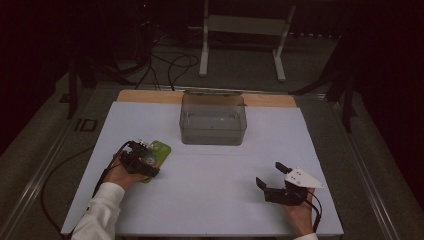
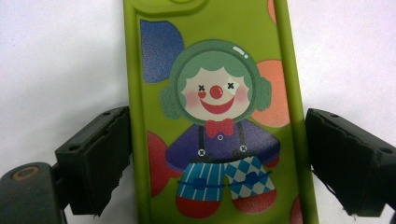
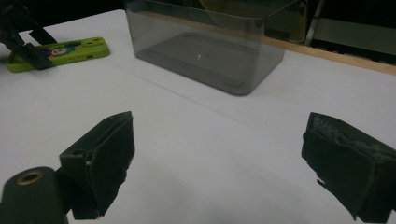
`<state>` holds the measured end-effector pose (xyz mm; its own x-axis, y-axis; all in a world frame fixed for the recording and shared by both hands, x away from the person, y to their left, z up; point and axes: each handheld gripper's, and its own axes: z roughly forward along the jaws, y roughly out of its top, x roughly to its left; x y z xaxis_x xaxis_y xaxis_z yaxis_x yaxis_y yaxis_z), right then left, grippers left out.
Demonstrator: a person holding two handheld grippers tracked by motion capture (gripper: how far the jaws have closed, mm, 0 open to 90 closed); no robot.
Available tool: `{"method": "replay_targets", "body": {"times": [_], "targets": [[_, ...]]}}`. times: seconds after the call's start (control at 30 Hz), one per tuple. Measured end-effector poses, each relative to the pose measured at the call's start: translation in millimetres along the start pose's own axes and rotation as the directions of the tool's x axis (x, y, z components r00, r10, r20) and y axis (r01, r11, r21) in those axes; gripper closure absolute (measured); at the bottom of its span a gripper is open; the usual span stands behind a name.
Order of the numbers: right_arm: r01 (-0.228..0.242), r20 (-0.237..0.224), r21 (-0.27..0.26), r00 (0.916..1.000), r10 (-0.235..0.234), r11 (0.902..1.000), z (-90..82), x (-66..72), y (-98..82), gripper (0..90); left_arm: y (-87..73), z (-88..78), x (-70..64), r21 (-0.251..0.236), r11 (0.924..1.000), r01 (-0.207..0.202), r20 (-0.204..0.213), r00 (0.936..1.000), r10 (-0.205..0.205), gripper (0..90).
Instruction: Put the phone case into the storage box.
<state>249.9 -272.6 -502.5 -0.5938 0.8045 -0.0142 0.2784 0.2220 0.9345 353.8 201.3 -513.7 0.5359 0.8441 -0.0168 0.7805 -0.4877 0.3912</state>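
Phone case (image 2: 215,116), lime green with clown print, lies between released left gripper (image 2: 217,158) jaws.

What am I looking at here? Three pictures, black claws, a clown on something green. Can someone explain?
A person sits at a white table, each hand holding a tool with two black fingers. One picture comes from a camera above the table; the other two come from small cameras riding on each tool, looking along its fingers.

The left gripper sits over a green phone case with a clown printed on it. The case lies flat between the open fingers, with a small gap showing on the right side, so it is not yet gripped.

The right gripper is open and holds nothing. Farther back stands a clear grey plastic box, apparently empty.
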Motion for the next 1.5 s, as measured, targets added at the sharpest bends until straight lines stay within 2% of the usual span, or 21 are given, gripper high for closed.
{"method": "replay_targets", "body": {"times": [0.13, 0.53, 0.7, 1.07, 1.17, 1.3, 1.5], "targets": [[0.001, 0.0, 0.001, 1.0, -0.001, 1.0, 0.0, 0.0, 0.0, 9.4, -0.4, -1.2, 0.5, -0.003, 1.0, 0.0, -0.003, 1.0, 0.0, 14.5], [0.002, 0.0, 0.003, 1.0, -0.002, 1.0, -0.1, -0.2, 0.0, 9.4, -1.3, -2.3, -1.6, -0.018, 0.9997, 0.018, -0.019, 0.9997, -0.019, 15.8], [0.001, 0.0, 0.005, 1.0, -0.001, 1.0, 0.0, -0.1, 0.0, 9.4, -1.5, -2.6, -3.3, -0.039, 0.9989, 0.025, -0.028, 0.9993, -0.026, 15.8], [-0.002, -0.002, 0.006, 1.0, 0.002, 1.0, -0.1, 0.0, -0.1, 9.4, -1.7, -8.8, -7.7, -0.094, 0.9948, 0.04, -0.011, 0.9991, -0.041, 15.8], [-0.002, -0.002, 0.007, 1.0, 0.003, 1.0, 0.1, 0.1, -0.1, 9.4, -1.8, -11.3, -8.9, -0.114, 0.9923, 0.049, -0.01, 0.9987, -0.051, 15.8], [0.0, -0.005, 0.008, 1.0, 0.0, 1.0, 0.5, 0.0, -0.3, 9.4, -2.2, -15.1, -11.9, -0.161, 0.9852, 0.06, -0.007, 0.9981, -0.062, 15.8], [-0.002, -0.006, 0.01, 1.0, 0.002, 0.9999, 0.9, 0.1, -0.5, 9.4, -2.6, -21.1, -16.1, -0.232, 0.9695, 0.079, 0.0, 0.9967, -0.081, 15.8]]}}
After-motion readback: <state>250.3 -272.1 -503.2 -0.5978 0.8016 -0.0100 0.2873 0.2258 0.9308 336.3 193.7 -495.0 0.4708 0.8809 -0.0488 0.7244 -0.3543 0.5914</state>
